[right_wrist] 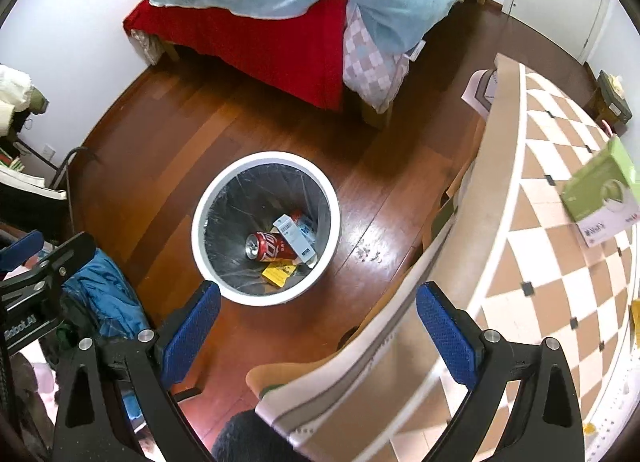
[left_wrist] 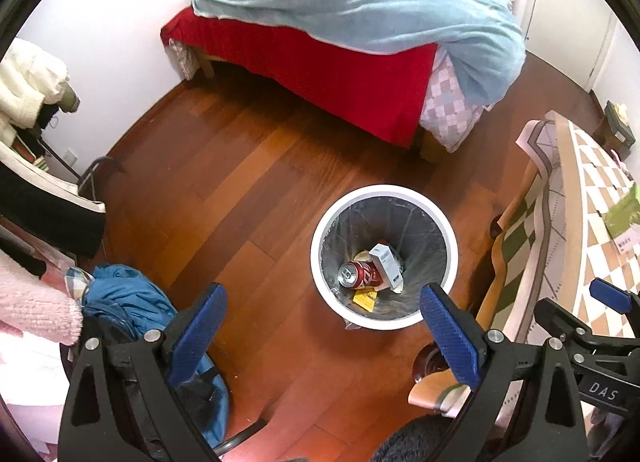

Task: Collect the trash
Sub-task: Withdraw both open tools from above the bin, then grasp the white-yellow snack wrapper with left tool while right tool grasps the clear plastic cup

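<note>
A white round trash bin (left_wrist: 320, 230) with a dark liner stands on the wooden floor; it also shows in the right wrist view (right_wrist: 198, 222). Inside lie a red soda can (left_wrist: 360, 275) (right_wrist: 269, 247), a white carton (left_wrist: 386, 264) (right_wrist: 294, 236) and a yellow wrapper (left_wrist: 365, 298) (right_wrist: 279, 273). My left gripper (left_wrist: 320, 336) is open and empty, above the floor just in front of the bin. My right gripper (right_wrist: 318, 332) is open and empty, to the right of the bin, over the table's edge.
A table with a checkered cloth (right_wrist: 560, 262) is at the right, with a green tissue box (right_wrist: 600, 194) on it. A bed (left_wrist: 360, 42) with a blue blanket and red sheet stands behind. Blue clothing (left_wrist: 124, 298) on a chair is at the left.
</note>
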`<state>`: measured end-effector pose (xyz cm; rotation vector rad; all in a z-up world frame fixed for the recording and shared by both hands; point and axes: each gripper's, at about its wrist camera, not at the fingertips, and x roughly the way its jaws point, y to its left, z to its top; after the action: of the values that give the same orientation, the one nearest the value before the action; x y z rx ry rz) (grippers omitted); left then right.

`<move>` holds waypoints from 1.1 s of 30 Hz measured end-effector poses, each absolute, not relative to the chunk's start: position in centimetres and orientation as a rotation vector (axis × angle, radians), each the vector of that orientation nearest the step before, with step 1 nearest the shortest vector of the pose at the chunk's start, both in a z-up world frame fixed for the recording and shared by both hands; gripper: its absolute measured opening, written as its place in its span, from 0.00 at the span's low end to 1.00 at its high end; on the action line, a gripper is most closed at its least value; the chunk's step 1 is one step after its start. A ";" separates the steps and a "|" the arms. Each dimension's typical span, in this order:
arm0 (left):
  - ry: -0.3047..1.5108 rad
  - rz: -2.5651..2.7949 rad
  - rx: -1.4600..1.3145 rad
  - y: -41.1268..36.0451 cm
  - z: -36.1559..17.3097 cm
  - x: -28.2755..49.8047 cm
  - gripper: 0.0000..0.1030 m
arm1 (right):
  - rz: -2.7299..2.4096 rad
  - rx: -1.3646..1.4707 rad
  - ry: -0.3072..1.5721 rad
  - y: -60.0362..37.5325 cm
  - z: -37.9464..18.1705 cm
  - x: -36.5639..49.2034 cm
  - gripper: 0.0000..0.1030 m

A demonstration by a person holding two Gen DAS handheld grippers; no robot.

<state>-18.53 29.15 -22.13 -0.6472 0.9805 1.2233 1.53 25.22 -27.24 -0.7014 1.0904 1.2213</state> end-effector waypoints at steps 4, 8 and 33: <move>0.951 1.225 -0.620 27.1 -20.1 -18.9 0.96 | 1.244 -0.670 1.056 22.9 -25.1 1.4 0.97; 0.914 1.231 -0.591 24.7 -17.8 -19.1 0.96 | 1.270 -0.622 1.033 20.7 -22.7 1.3 0.97; 1.156 0.914 -0.487 12.0 -26.9 8.5 0.96 | 0.619 -0.181 1.268 -8.1 -26.0 34.5 0.67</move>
<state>8.52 11.97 -26.86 -0.4866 1.1556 0.9144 34.50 -8.12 -26.00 -0.1809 1.2681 0.6192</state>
